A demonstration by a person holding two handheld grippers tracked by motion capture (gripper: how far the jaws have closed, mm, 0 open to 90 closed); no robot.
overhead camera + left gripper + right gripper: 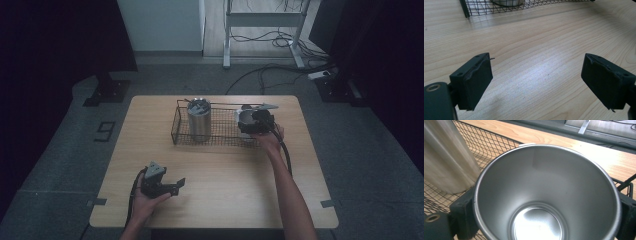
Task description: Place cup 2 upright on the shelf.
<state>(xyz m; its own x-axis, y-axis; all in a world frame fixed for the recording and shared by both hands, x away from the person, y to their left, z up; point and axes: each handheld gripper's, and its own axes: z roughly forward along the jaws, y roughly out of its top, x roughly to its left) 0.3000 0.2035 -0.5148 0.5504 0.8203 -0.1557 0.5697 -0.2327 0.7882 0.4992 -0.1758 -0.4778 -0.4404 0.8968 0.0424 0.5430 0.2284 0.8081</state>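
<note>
Steel fills your right gripper: its jaws clamp the open cup over the wire basket, beside the tall tumbler. Your left gripper rests spread wide, nothing between its jaws, above the wooden table.

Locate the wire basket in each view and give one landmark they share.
High view: wire basket at table centre, far half.
Left gripper view: top edge, its mesh wall.
Right gripper view: mesh at left, behind the held cup.
Shared landmark: the upright steel tumbler inside it.
</note>
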